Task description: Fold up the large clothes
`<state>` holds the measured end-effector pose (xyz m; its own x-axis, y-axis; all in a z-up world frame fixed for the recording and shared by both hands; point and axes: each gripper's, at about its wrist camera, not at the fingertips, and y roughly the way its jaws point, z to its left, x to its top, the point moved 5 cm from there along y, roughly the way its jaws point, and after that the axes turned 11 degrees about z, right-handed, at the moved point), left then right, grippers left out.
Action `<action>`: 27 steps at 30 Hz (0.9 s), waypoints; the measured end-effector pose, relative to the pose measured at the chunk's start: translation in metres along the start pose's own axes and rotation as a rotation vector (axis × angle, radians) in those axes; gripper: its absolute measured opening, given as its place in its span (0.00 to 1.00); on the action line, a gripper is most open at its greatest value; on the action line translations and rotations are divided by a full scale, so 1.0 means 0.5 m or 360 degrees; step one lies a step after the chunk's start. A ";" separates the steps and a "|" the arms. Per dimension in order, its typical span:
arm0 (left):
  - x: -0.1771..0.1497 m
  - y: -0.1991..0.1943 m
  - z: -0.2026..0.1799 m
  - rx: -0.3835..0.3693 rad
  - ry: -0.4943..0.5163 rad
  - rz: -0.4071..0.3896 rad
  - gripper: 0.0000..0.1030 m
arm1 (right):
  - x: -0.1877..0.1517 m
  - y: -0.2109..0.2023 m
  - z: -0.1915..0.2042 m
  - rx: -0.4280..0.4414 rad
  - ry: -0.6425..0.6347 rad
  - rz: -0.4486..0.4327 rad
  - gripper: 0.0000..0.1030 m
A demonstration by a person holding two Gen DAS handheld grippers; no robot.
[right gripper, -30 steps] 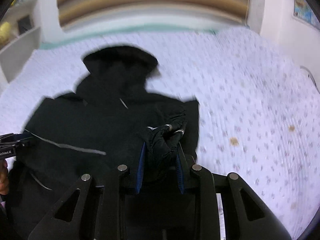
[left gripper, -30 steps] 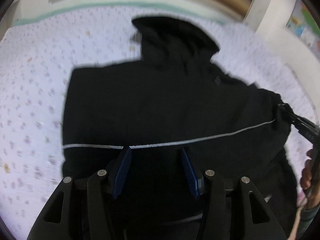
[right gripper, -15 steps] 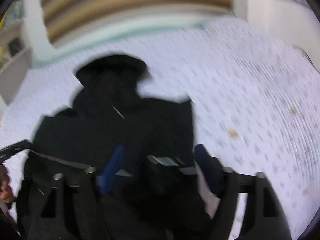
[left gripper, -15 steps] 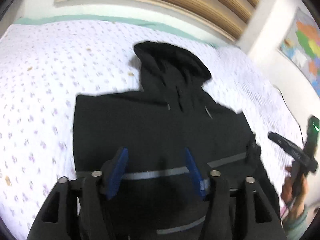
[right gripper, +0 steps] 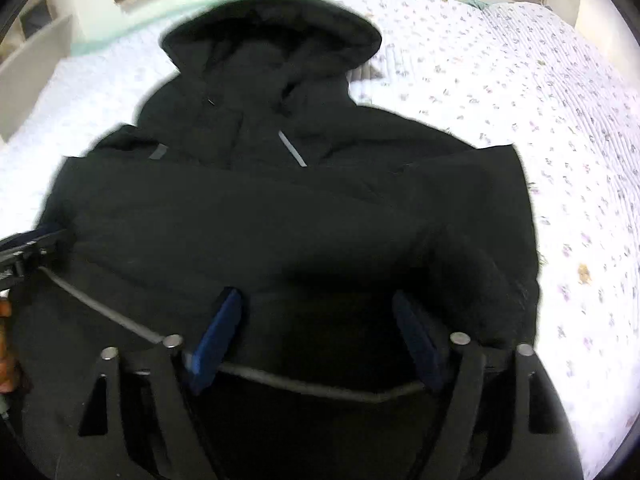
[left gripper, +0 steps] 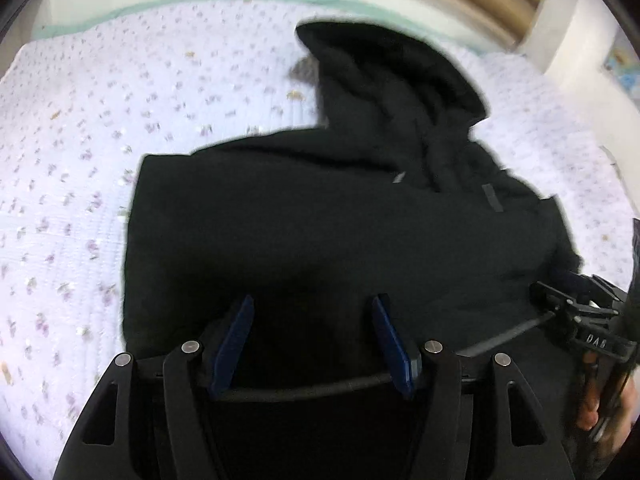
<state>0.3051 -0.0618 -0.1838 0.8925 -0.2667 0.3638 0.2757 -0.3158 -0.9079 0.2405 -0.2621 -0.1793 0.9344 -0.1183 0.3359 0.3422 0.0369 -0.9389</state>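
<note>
Black hooded jacket [right gripper: 280, 220] lying flat on the floral bedspread [right gripper: 540, 120]. Left gripper [left gripper: 312, 336] fingers apart, empty. Right gripper [right gripper: 320, 332] jaws just closing slightly — still apart, gripping nothing.

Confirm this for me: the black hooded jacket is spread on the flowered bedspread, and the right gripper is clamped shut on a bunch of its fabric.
One part is wrong. In the right wrist view the right gripper stands open over the black hooded jacket, its jaws having just been closing a little, with no fabric pinched between the pads. The jacket does lie on the flowered bedspread.
</note>
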 end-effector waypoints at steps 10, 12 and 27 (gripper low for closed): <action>-0.130 -0.021 0.056 -0.0151 -0.0007 -0.0128 0.61 | -0.159 -0.030 -0.035 -0.0112 -0.0154 -0.0175 0.74; -0.134 -0.026 0.051 -0.0105 0.0018 -0.0190 0.61 | -0.164 -0.035 -0.045 -0.0084 -0.0101 -0.0261 0.74; -0.146 -0.029 0.045 -0.0076 0.0031 -0.0293 0.62 | -0.211 -0.067 -0.050 -0.0129 -0.0070 -0.0369 0.79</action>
<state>0.2442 -0.0171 -0.2020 0.8215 -0.2179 0.5270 0.4158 -0.4037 -0.8150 0.1280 -0.2755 -0.1850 0.8360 -0.0707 0.5441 0.5404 -0.0658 -0.8388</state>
